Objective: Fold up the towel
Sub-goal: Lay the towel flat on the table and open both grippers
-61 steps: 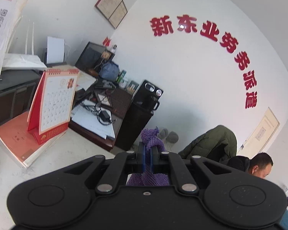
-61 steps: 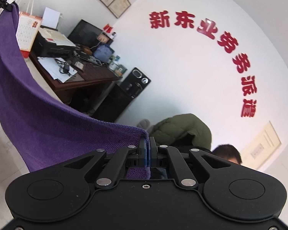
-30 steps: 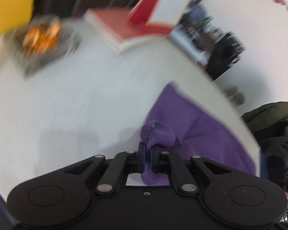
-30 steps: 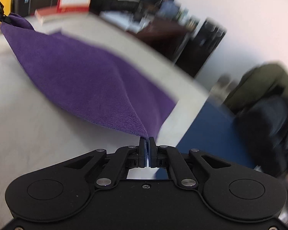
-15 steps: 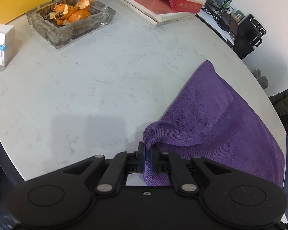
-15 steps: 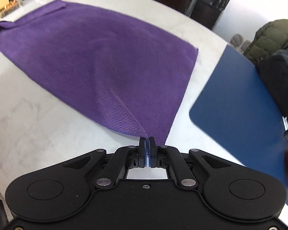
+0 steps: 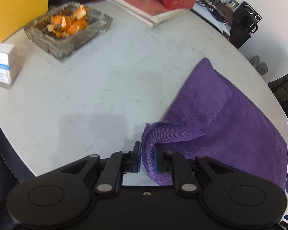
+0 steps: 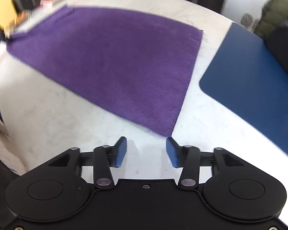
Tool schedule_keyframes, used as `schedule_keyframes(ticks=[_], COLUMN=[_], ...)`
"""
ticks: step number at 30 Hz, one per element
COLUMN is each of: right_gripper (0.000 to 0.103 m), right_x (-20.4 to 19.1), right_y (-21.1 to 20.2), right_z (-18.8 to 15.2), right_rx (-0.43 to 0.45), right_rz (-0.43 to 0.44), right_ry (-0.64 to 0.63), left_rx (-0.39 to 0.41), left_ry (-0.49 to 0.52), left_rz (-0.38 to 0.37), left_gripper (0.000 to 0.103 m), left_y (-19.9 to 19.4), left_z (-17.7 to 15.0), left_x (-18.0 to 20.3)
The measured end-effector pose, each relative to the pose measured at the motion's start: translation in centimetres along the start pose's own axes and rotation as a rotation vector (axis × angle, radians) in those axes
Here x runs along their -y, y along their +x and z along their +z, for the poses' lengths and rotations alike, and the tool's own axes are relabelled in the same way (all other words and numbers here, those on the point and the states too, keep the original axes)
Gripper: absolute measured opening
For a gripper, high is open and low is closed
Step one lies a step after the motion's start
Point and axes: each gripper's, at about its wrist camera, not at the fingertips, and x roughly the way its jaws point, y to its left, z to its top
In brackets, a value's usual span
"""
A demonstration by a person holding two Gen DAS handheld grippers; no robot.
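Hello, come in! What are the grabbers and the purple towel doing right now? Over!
Right hand-held gripper opening, nothing between its pads. Left hand-held gripper opening, towel corner between its pads. Purple towel spread flat on white table. Nothing in the way.
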Motion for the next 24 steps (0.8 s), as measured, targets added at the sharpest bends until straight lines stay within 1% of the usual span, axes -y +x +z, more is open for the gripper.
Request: schedule_keyframes(ticks=[2,5,7,8,9,11,13,17,18,20,22,24], right_gripper=[0.045,0.045,0.045,0.045,0.046,0.046,0.046,0.046,0.046,0.046,0.046,0.046], right_x=[0.8,1.6,2.0,2.1,2.1,2.2,2.4,2.0,2.0,1.9,1.6,0.9], right_y=[-0.7,-1.6,-1.6,-1.4,-1.2,-0.3,0.6,0.8,1.0,1.5,2.3,3.6], right_z=[0.5,1.9,3.1,3.6,3.8,4.6,5.3,6.7,7.3,8.8,10.1,11.1], right_rx=[0.035,0.098,0.135,0.148,0.153,0.164,0.170,0.202,0.211,0.230,0.250,0.250], right_rz=[-0.002,-0.008,-0.006,0.000,0.006,0.019,0.030,0.049,0.054,0.075,0.114,0.133], right_ry=[0.037,0.055,0.062,0.066,0.064,0.056,0.045,0.016,0.011,0.007,0.002,-0.022], left_rx=[0.030,0.074,0.087,0.083,0.083,0.095,0.106,0.118,0.112,0.098,0.079,0.060], left_ry=[0.026,0.092,0.101,0.088,0.076,0.063,0.058,0.111,0.134,0.170,0.211,0.253], left_rz=[0.018,0.064,0.085,0.103,0.127,0.149,0.138,0.096,0.065,0.034,0.049,0.065], left_gripper=[0.015,0.017,0.017,0.017,0.017,0.017,0.017,0.017,0.017,0.017,0.017,0.017], left_y=[-1.6,-3.6,-4.0,-4.0,-3.9,-4.2,-4.8,-5.4,-5.2,-4.4,-2.6,-0.7], left_z=[-0.1,-0.3,-0.3,-0.1,-0.1,-0.1,-0.2,-0.9,-1.2,-2.0,-2.4,-2.8], left_x=[0.6,1.9,2.2,2.1,1.9,1.7,1.9,5.0,6.8,9.4,11.5,13.4])
